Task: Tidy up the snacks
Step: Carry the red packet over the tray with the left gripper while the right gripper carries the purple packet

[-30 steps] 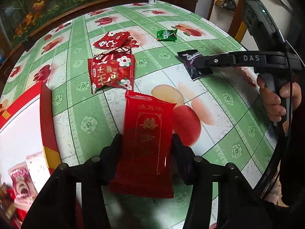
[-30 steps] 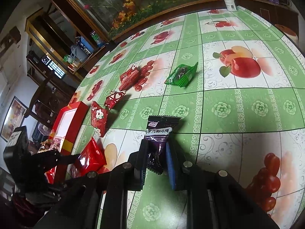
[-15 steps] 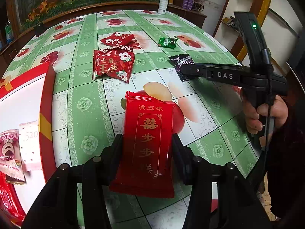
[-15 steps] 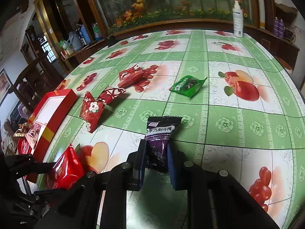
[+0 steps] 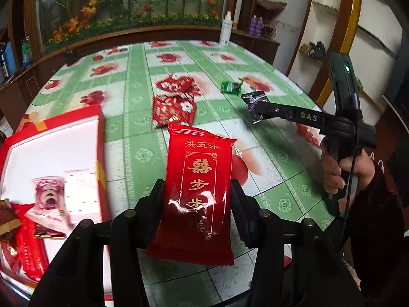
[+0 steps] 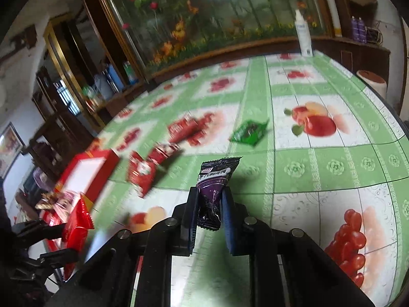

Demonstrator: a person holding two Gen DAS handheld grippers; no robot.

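Observation:
My left gripper [image 5: 198, 192] is shut on a long red snack packet with gold characters [image 5: 202, 158], held upright above the table. To its left lies the red box with a white inside [image 5: 101, 140], with several snacks [image 5: 48, 197] at its near end. In the right wrist view my right gripper [image 6: 209, 199] holds a small dark purple packet [image 6: 217, 174] off the table. Its jaws are closing, and the pads press the packet's sides. The left wrist view shows this gripper [image 5: 258, 110] at the right, in a person's hand [image 5: 334, 171].
On the green fruit-print tablecloth lie a green packet [image 5: 231, 87] and two red flowered packets [image 5: 173, 110] [image 5: 175, 83] beyond the box. A white bottle [image 5: 225, 29] stands at the far table edge. Dark wooden furniture and a flower mural ring the table.
Both grippers have risen with their packets, and both views now show more of the room. The red box has come further into the left wrist view. The right jaws have narrowed on the purple packet.

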